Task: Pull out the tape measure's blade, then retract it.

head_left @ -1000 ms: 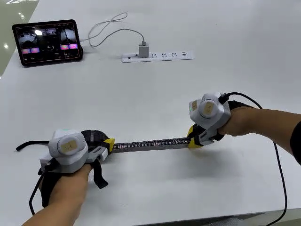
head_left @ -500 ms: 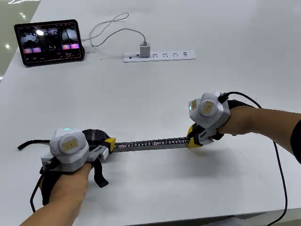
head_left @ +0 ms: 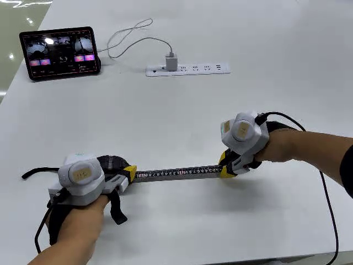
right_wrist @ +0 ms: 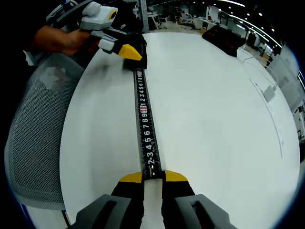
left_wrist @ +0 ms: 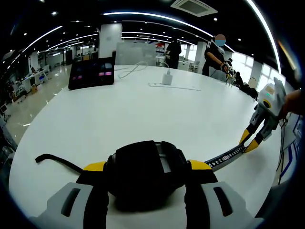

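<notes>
Clamping the black tape measure case (left_wrist: 145, 174) between its yellow-tipped jaws, the left gripper (head_left: 128, 172) sits low over the white table (head_left: 193, 116). The right gripper (right_wrist: 153, 177) is pressed together on the free end of the blade (right_wrist: 144, 119), seemingly right at the hook, though the jaws hide the tip. The blade stretches straight between the two grippers, printed face up, close along the tabletop. Farther back lie a power strip (head_left: 190, 69) with a charger (head_left: 171, 62) plugged in, and a lit tablet (head_left: 59, 52) propped at far left.
</notes>
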A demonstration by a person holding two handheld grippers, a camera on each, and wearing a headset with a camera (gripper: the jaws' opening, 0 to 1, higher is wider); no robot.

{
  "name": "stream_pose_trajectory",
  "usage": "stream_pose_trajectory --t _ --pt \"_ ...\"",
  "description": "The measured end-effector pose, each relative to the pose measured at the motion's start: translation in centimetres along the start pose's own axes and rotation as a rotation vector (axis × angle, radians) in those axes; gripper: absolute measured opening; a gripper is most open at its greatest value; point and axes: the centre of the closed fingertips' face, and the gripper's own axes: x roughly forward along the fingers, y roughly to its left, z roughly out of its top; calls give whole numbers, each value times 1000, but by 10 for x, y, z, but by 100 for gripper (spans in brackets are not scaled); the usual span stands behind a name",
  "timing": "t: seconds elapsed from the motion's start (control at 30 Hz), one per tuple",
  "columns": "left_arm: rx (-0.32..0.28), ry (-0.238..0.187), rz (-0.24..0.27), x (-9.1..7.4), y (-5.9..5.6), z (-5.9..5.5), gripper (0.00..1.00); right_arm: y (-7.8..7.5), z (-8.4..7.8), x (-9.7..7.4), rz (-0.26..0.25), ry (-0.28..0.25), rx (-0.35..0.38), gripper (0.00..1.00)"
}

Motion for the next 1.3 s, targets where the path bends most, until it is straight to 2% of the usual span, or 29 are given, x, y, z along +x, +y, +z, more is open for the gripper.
stream_pose_trajectory --t 0.17,0.7,1.3 --pt "-2 -1 -3 0 0 0 60 1 2 1 3 -16 -21 8" --pt "-6 7 -14 1 0 -1 60 2 9 4 8 -15 -57 8" --pt "-8 10 -17 0 -1 -1 60 1 16 9 12 -6 -49 9"
